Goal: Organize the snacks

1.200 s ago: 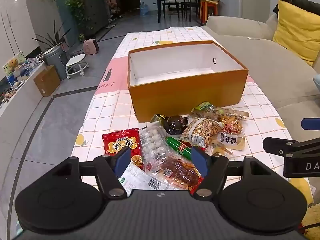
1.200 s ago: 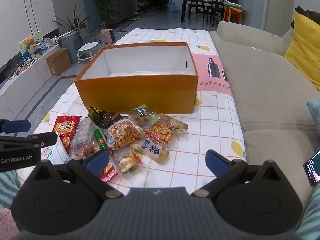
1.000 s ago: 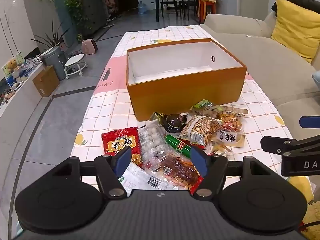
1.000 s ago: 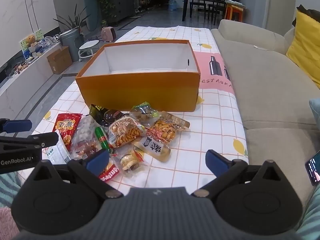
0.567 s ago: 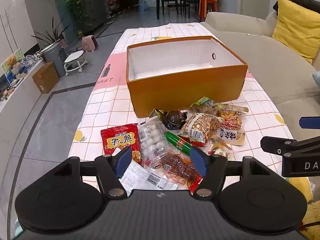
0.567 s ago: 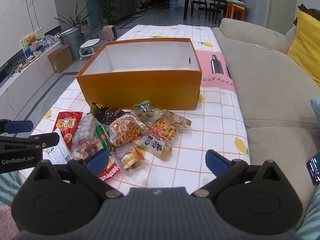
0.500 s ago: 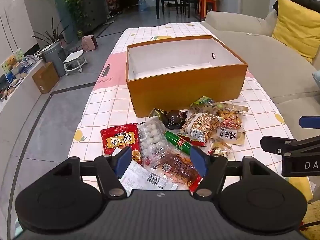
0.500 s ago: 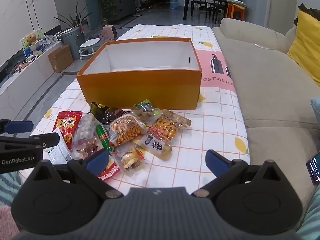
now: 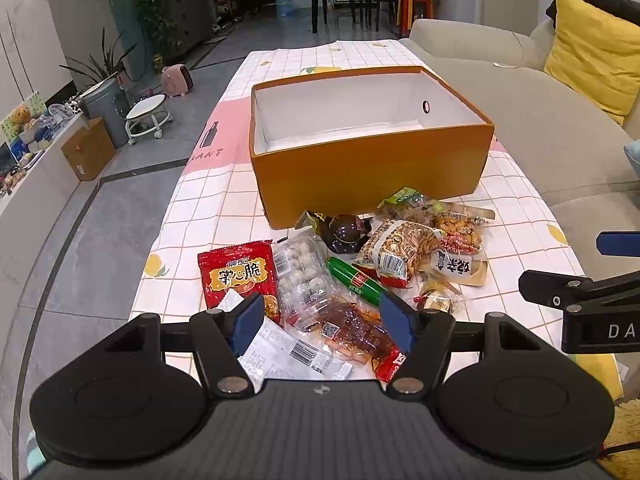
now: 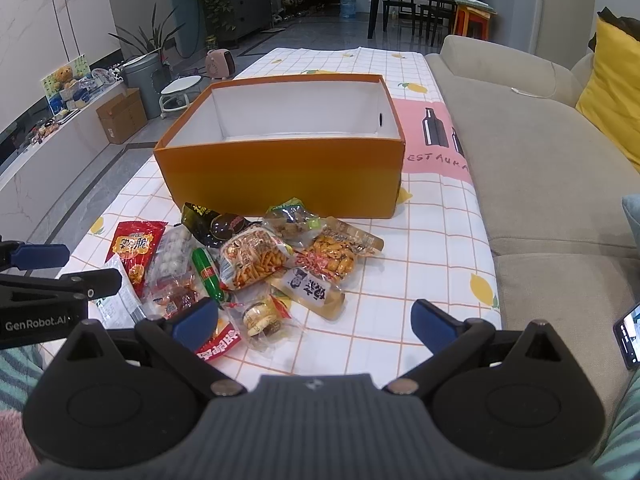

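Observation:
An empty orange box [image 9: 372,172] [image 10: 288,176] with a white inside stands on the checked tablecloth. In front of it lies a heap of snack packets: a red bag [image 9: 238,274] [image 10: 136,250], a clear pack of white balls [image 9: 302,276], a green sausage [image 9: 354,282] [image 10: 206,272], a peanut bag [image 9: 400,250] [image 10: 254,258] and a brown pouch [image 9: 458,268] [image 10: 310,290]. My left gripper [image 9: 322,322] hangs open above the near packets, holding nothing. My right gripper [image 10: 316,322] is open wide over the heap's right edge, also holding nothing.
A beige sofa [image 10: 540,152] with a yellow cushion [image 9: 592,44] runs along the table's right side. Grey floor, a cardboard box [image 9: 88,148] and a stool [image 9: 146,116] lie to the left. A phone [image 10: 628,334] shows at the right edge.
Both views have crept slightly, with the box and snacks sitting a little higher in the frame. Both grippers stay open and no packet has moved.

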A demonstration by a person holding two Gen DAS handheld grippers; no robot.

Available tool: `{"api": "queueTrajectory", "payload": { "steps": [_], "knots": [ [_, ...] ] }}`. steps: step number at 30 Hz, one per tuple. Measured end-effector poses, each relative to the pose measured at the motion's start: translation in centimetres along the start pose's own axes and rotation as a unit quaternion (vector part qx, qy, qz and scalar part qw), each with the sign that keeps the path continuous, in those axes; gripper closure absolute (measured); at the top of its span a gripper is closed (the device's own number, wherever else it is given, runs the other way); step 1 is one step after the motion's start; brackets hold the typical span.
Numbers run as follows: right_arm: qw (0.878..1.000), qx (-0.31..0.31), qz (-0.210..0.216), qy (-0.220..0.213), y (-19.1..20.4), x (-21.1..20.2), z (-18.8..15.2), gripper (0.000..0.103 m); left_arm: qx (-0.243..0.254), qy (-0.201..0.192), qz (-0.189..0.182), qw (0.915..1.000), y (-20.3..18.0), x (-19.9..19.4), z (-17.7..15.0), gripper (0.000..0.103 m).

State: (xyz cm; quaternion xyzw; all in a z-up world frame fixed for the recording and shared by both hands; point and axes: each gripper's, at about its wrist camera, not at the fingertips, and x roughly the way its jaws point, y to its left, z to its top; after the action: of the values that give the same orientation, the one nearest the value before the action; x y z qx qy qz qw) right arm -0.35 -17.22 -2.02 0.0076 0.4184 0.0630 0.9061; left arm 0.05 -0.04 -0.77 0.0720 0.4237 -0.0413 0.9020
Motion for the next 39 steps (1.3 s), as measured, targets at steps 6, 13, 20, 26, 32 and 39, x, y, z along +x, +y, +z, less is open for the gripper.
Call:
{"api": "queueTrajectory", "payload": {
  "steps": [6, 13, 20, 26, 32, 39],
  "knots": [
    [1.0, 0.0, 0.0, 0.0, 0.02, 0.01, -0.01, 0.004, -0.001, 0.003, -0.002, 1.0, -0.02, 0.14, 0.01, 0.025],
    [1.0, 0.0, 0.0, 0.0, 0.02, 0.01, 0.02, 0.004, -0.003, 0.008, -0.004, 1.0, 0.05, 0.27, -0.08, 0.025],
    [1.0, 0.0, -0.001, 0.001, -0.01, 0.04, 0.05, 0.004, -0.004, 0.011, -0.006, 0.9999, -0.04, 0.36, -0.08, 0.026],
    [1.0, -0.001, -0.002, 0.001, 0.09, 0.08, -0.16, 0.004, -0.006, 0.013, -0.007, 0.9999, 0.05, 0.45, -0.13, 0.026],
    [1.0, -0.001, -0.002, 0.002, 0.08, 0.09, -0.14, 0.004, -0.007, 0.014, -0.008, 0.9998, 0.09, 0.49, -0.13, 0.026],
    [1.0, -0.001, -0.002, 0.002, 0.1, 0.08, -0.17, 0.004, -0.007, 0.017, -0.01, 0.9998, 0.01, 0.62, -0.1, 0.026]
  ]
}}
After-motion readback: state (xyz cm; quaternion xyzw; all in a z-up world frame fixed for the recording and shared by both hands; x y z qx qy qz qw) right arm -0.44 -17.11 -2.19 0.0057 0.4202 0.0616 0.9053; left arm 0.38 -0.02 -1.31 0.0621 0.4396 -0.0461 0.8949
